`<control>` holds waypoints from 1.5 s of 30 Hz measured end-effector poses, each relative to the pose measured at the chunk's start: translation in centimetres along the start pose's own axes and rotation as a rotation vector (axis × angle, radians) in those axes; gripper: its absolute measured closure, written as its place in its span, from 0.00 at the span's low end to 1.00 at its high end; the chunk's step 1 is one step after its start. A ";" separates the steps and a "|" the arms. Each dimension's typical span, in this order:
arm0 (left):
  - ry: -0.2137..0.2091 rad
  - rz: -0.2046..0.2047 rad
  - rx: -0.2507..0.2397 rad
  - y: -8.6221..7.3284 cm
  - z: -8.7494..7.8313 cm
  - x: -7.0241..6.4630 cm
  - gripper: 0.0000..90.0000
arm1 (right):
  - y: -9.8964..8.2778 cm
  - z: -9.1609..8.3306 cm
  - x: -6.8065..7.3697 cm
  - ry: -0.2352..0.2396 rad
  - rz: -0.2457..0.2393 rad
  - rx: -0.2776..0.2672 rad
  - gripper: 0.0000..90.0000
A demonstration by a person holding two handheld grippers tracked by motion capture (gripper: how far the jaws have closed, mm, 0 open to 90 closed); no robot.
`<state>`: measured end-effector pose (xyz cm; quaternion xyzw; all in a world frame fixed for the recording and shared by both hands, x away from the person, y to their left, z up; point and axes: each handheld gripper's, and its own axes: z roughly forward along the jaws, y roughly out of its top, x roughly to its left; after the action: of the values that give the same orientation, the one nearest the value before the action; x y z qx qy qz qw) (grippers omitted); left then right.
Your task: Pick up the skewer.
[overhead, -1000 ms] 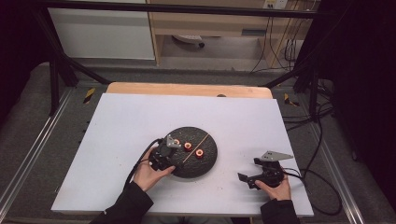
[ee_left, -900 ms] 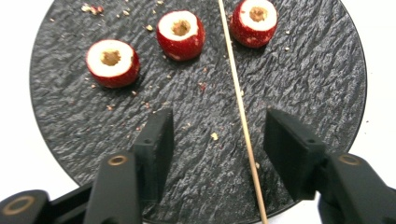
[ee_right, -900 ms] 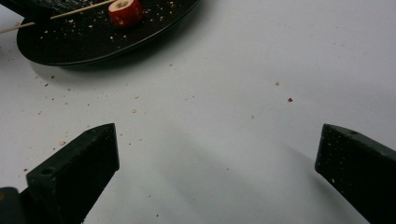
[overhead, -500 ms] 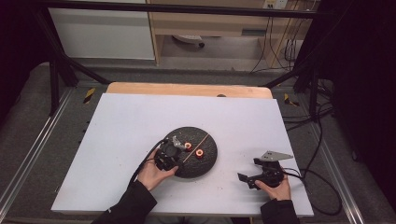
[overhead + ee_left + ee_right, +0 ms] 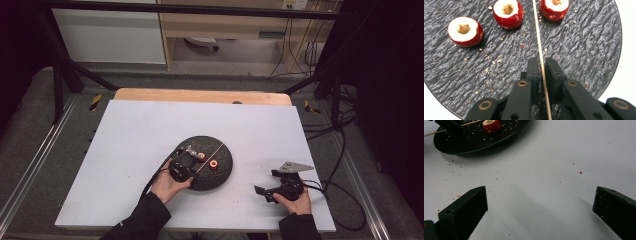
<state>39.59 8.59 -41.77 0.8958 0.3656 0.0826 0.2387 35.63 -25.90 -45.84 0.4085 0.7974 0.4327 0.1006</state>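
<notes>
The left gripper [image 5: 541,72], jaws just closing, pinches the skewer [image 5: 537,37] over the slate plate's [image 5: 584,50] near edge, while the right gripper [image 5: 540,212] rests spread near the table's [image 5: 135,130] front right corner.

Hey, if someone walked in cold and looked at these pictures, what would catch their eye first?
Probably the three red hollowed fruits on the round black plate mid-table. Next, the left gripper, whose jaws have just been closing on a thin wooden skewer lying across that plate. The right gripper rests open on the white table.

Three cored fruit pieces [image 5: 465,31] are crowding the dark plate [image 5: 222,172] beyond the skewer [image 5: 539,50]; bare white table [image 5: 544,195] is lying open between plate and right gripper [image 5: 280,187].
</notes>
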 end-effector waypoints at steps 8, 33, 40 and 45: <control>0.005 -0.014 -0.004 0.0 -0.1 -0.1 0.97 | 0.0 0.0 0.0 -0.001 -0.004 0.003 0.01; -0.025 -0.077 -0.200 -4.1 -3.8 2.6 0.98 | -0.1 0.1 0.1 -0.011 -0.002 0.021 0.01; -0.030 -0.088 -0.275 -6.3 -5.0 3.4 0.98 | -0.1 0.1 0.1 -0.014 0.002 0.025 0.01; -0.035 -0.099 -0.322 -8.0 -5.7 3.8 0.98 | -0.1 0.2 0.1 -0.017 0.004 0.031 0.01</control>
<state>35.56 18.22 -40.82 0.8281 0.3871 0.1126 0.3894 35.60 -25.75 -46.03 0.4154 0.8023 0.4168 0.1002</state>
